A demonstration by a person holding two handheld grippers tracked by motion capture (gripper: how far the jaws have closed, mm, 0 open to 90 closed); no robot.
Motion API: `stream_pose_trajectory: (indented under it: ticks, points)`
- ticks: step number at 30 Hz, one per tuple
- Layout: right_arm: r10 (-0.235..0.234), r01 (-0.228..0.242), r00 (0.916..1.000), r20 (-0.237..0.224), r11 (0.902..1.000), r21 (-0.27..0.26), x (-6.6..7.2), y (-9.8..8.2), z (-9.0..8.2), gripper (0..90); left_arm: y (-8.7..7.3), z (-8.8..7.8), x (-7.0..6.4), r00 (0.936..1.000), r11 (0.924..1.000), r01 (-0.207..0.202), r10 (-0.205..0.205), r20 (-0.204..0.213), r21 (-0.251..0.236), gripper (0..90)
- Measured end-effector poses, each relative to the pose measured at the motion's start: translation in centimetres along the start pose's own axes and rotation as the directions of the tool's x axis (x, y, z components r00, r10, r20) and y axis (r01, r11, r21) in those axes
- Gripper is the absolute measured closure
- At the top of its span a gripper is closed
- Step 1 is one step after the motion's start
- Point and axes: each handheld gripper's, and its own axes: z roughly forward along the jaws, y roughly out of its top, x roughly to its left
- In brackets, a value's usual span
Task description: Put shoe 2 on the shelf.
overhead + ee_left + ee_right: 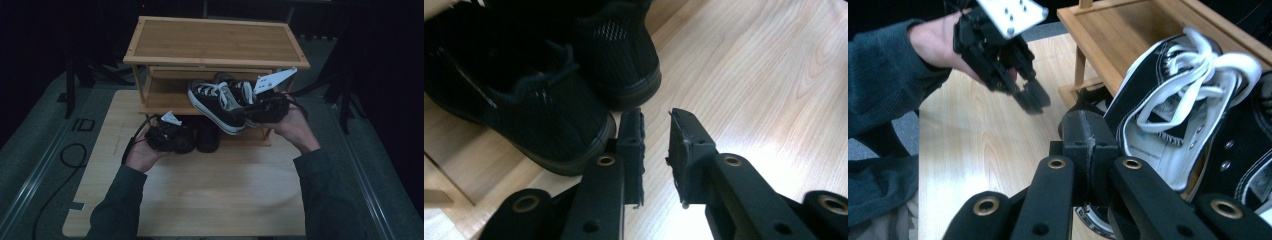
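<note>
Sneakers [220, 102] hang beside the right gripper's [1091, 145] closed jaws; left gripper's [656, 137] part-open jaws hold nothing.

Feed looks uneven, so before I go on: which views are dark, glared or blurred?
High view: dim overall, the black shoes under the shoe rack merge into shadow. Left gripper view: strong glare on the table, shoes underexposed. Right gripper view: well lit, left gripper slightly motion-blurred, black-and-white sneaker sharp.
</note>
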Motion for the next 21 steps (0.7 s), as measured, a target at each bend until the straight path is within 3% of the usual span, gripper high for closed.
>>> stream_pose_trajectory:
  ticks: [7,21]
  points:
    - [0.013,-0.013,0.9997,-0.019,0.9999,0.004,0.2,-1.2,0.3,90.0,1.5,-0.6,0.0,0.9983,0.9995,-0.032,0.033,-0.048,0.004,89.8]
    - [0.032,-0.03,0.9981,-0.052,0.999,0.032,0.8,-4.3,1.5,90.0,5.2,-0.9,0.0,0.9883,0.998,-0.062,0.06,-0.14,-0.01,90.0]
